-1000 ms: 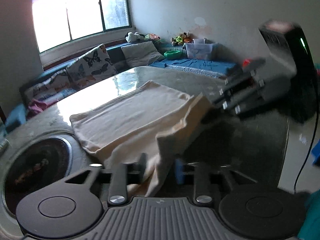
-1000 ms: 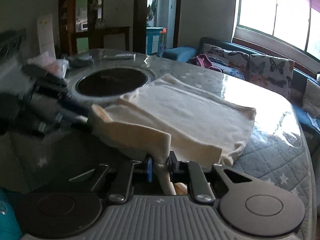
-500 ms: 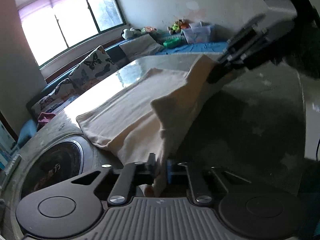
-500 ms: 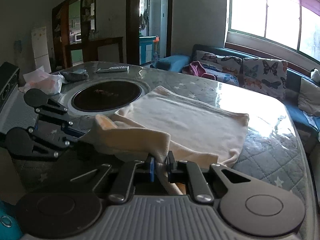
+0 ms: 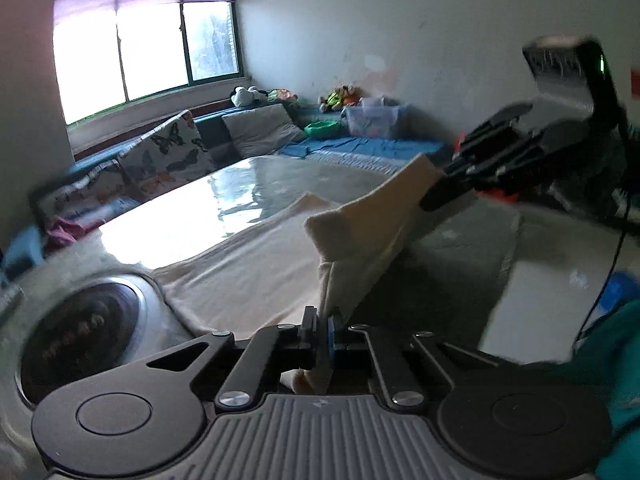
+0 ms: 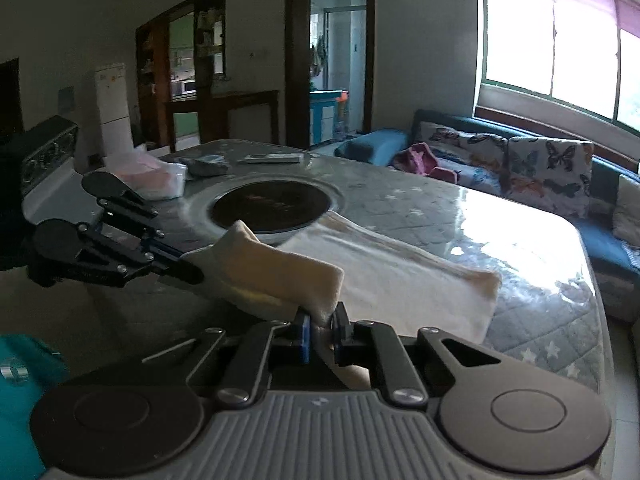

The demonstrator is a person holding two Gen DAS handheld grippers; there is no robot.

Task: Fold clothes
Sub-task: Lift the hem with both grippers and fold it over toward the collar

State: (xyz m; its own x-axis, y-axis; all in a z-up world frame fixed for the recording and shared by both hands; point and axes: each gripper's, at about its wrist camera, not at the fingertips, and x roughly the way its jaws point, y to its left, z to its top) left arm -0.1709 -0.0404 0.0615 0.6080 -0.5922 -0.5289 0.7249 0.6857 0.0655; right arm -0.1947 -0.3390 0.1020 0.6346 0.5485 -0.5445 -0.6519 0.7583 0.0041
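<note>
The table (image 6: 520, 248), covered in a glossy quilted sheet printed with stars, fills the middle of both views, with a round dark burner plate (image 6: 272, 206) set into it left of centre in the right wrist view and at the lower left in the left wrist view. On it lies the cream cloth (image 5: 256, 264), folded flat across the centre of the frame, its near edge lifted off the surface into a raised band strung between the two tools. Behind, a sofa with butterfly cushions (image 6: 532, 160) runs under the window at the right edge of the right wrist view. The left gripper (image 5: 323, 326), at the bottom centre of its own view, has its jaws pressed together on one corner of the cloth; from the right wrist camera it reaches in from the left edge. The right gripper (image 6: 320, 334) is likewise clamped on the other corner, cloth bunched between its blue pads (image 6: 306, 334), and shows blurred at the upper right of the left wrist view
</note>
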